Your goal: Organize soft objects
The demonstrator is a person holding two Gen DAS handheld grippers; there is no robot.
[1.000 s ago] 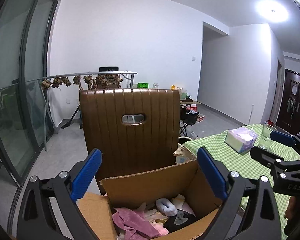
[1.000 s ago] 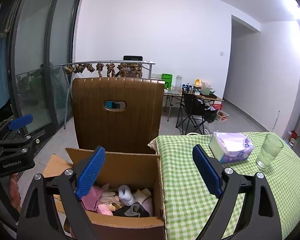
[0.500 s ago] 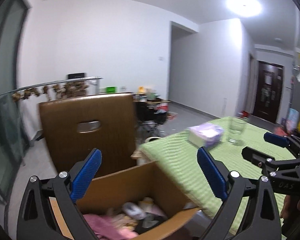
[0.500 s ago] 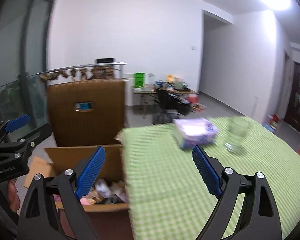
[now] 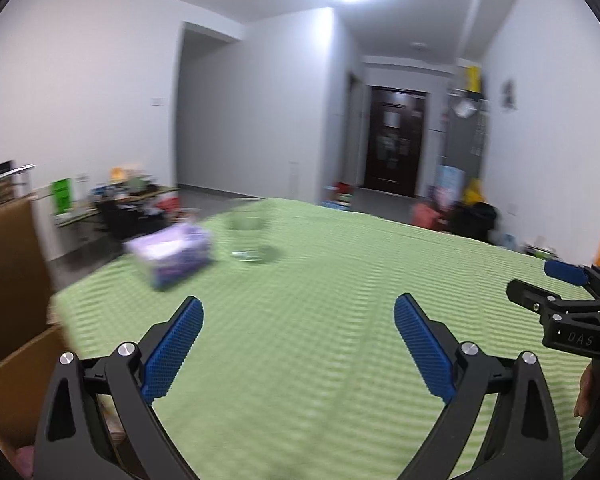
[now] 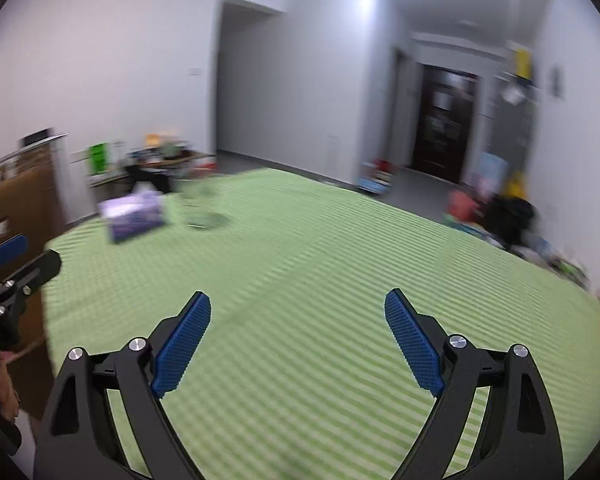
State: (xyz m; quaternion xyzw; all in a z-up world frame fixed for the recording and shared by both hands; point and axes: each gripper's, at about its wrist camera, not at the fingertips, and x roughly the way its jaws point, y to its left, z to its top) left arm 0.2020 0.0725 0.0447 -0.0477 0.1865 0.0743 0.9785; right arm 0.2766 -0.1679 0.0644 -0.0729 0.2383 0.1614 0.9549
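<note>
My left gripper (image 5: 298, 308) stands open over the green checked tablecloth (image 5: 320, 320), nothing between its blue pads. My right gripper (image 6: 298, 304) is also open and empty above the same cloth (image 6: 320, 272). The cardboard box (image 5: 18, 380) shows only as a brown corner at the lower left of the left wrist view; its soft contents are almost wholly hidden. In the left wrist view the right gripper (image 5: 560, 284) appears at the right edge, held by a hand (image 5: 592, 392). Both views are motion-blurred.
A purple tissue pack (image 5: 172, 254) and a clear glass (image 5: 248, 236) stand at the table's far left. A brown chair back (image 6: 16, 204) rises left of the table. Cluttered floor items and a dark door (image 6: 444, 124) lie beyond.
Both grippers have swung right, away from the box and chair, and now face across the table. The box has slid out to the left edge. Both stay open and empty.
</note>
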